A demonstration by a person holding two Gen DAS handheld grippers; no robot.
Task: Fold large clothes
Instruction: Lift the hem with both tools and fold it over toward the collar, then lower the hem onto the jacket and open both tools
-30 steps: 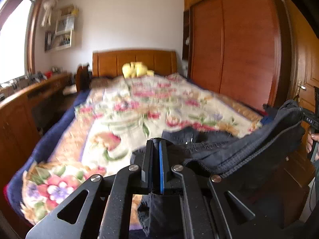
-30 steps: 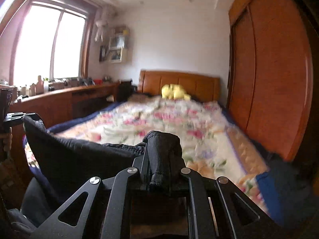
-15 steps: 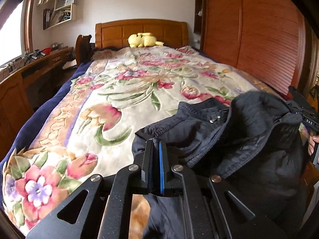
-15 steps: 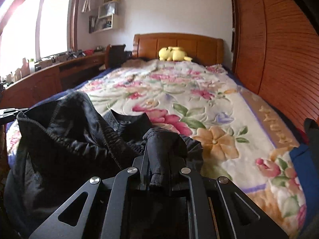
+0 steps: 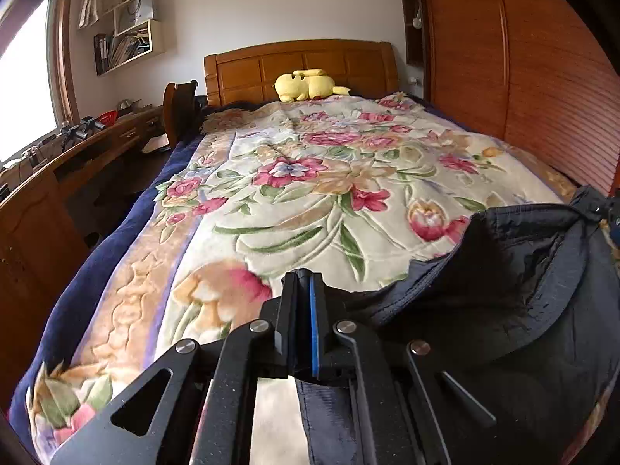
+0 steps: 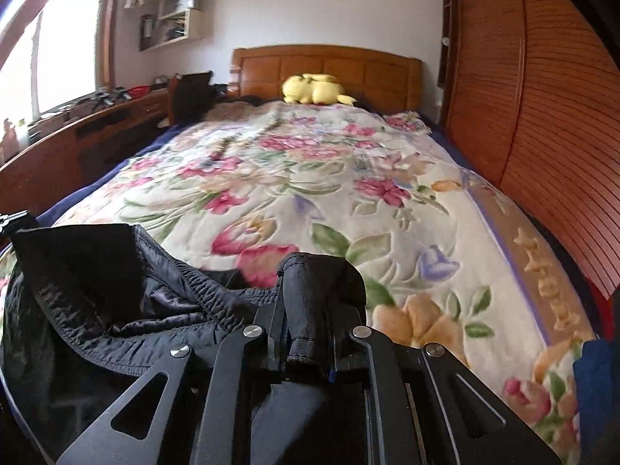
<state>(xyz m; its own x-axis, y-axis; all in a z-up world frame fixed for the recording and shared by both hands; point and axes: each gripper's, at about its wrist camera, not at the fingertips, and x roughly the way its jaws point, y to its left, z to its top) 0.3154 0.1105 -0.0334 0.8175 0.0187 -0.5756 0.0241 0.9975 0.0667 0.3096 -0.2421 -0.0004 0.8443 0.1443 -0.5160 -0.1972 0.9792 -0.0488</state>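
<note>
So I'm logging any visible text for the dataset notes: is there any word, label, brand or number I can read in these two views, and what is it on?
None can be read in either view.
Books and papers on the wall shelf: any print too small and blurred.
Dark garment: no readable tag or logo showing.
Floral blanket: pattern only, no lettering.
Yellow plush toy: no label visible.
</note>
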